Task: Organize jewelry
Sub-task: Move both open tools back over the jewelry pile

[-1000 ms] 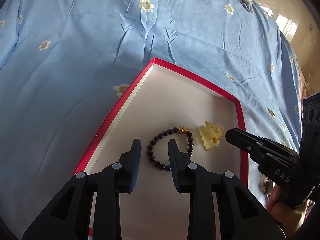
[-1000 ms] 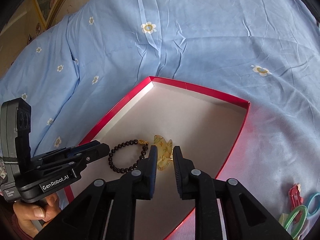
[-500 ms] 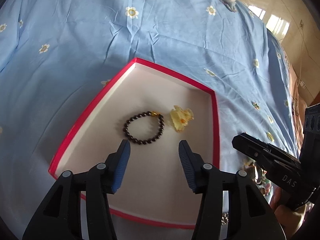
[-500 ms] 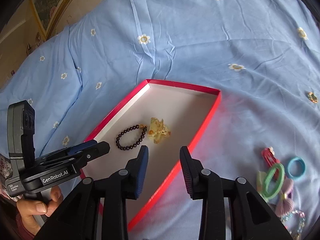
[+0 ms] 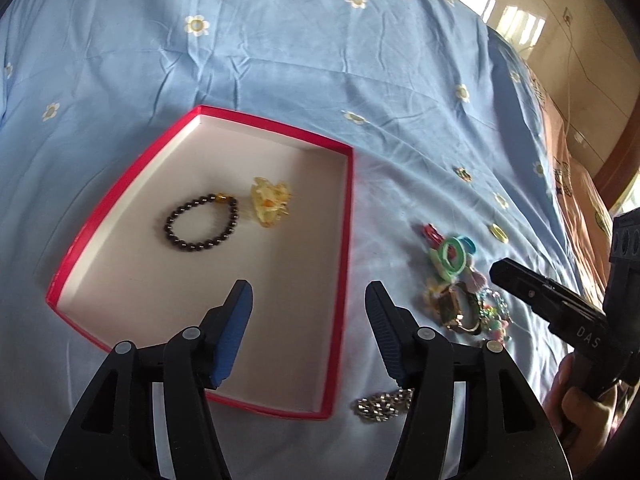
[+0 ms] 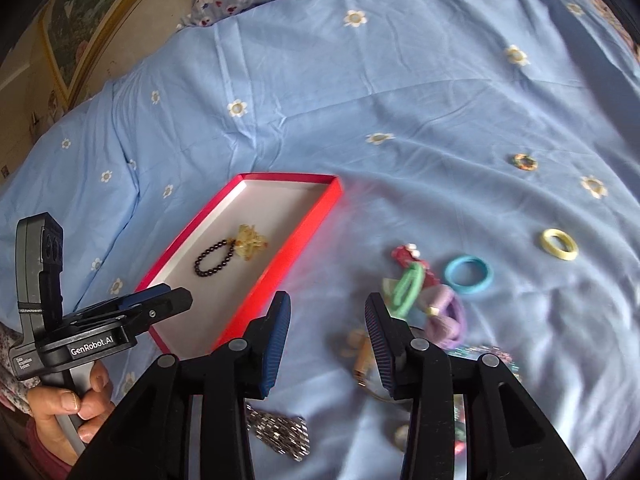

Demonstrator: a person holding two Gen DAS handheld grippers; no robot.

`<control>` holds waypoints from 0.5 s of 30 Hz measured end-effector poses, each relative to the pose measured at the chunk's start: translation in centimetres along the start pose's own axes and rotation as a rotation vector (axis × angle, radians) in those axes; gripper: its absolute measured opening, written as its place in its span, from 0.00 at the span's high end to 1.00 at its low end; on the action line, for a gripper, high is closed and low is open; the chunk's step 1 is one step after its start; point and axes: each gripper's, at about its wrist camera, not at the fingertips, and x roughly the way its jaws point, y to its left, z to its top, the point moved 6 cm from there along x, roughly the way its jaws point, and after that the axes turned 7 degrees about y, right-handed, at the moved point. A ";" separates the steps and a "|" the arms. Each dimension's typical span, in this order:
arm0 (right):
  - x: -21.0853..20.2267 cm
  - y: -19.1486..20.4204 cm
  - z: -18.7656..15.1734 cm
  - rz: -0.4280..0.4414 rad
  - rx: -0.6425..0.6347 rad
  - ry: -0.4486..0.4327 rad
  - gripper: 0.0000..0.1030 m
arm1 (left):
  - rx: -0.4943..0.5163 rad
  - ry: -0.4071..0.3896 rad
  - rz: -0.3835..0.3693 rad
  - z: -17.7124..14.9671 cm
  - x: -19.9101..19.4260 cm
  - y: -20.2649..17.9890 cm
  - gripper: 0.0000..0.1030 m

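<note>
A: Starting at the left of the right wrist view, what is readable?

B: The left gripper sits at nine o'clock, held in a hand; its side plate reads "GenRobot.AI", and a smaller label below it is too fine to read. In its own camera the left gripper has its blue-padded fingers spread wide with nothing between them.

A: And the box?

B: The red box lies on the blue daisy-print bedsheet. Inside it, a dark bead bracelet lies just beside a yellow translucent hair claw, both toward its twelve o'clock half.

A: Further right?

B: At five o'clock from the box corner lies a silver chain. At three o'clock of the box is a pile of loose pieces: a green ring, a gold watch, a blue ring, a purple scrunchie. A yellow ring lies apart at two o'clock.

A: The right tool?

B: The right gripper is wide open and empty, above the sheet between box and pile. In the left wrist view its body shows "DAS"
</note>
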 end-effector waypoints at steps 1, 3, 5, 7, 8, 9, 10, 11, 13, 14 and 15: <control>-0.5 -0.5 -0.2 -0.007 0.006 -0.005 0.60 | 0.007 0.001 -0.002 -0.1 0.1 -0.4 0.44; -1.4 -1.6 -0.4 -0.024 0.022 -0.018 0.60 | 0.023 0.005 -0.008 -0.2 0.1 -1.3 0.44; -2.2 -2.7 -0.7 -0.042 0.036 -0.029 0.60 | 0.038 0.010 -0.012 -0.2 0.3 -2.2 0.44; -2.8 -3.8 -1.0 -0.054 0.053 -0.034 0.60 | 0.050 0.017 -0.018 -0.3 0.5 -3.0 0.44; -3.0 -4.2 -1.2 -0.058 0.061 -0.035 0.60 | 0.054 0.020 -0.022 -0.3 0.6 -3.3 0.44; -3.2 -4.6 -1.3 -0.062 0.068 -0.036 0.60 | 0.060 0.023 -0.027 -0.3 0.7 -3.7 0.44; -3.4 -4.9 -1.5 -0.067 0.074 -0.037 0.60 | 0.067 0.026 -0.029 -0.3 0.8 -4.1 0.44; -3.6 -5.4 -1.7 -0.070 0.083 -0.036 0.60 | 0.074 0.028 -0.032 -0.3 0.9 -4.5 0.44; -3.7 -6.1 -1.9 -0.074 0.097 -0.036 0.60 | 0.089 0.038 -0.039 -0.3 1.2 -5.3 0.44; -3.8 -6.3 -2.1 -0.076 0.100 -0.037 0.60 | 0.093 0.041 -0.041 -0.3 1.3 -5.6 0.44; -3.9 -6.6 -2.2 -0.080 0.104 -0.037 0.60 | 0.099 0.044 -0.043 -0.2 1.4 -6.0 0.44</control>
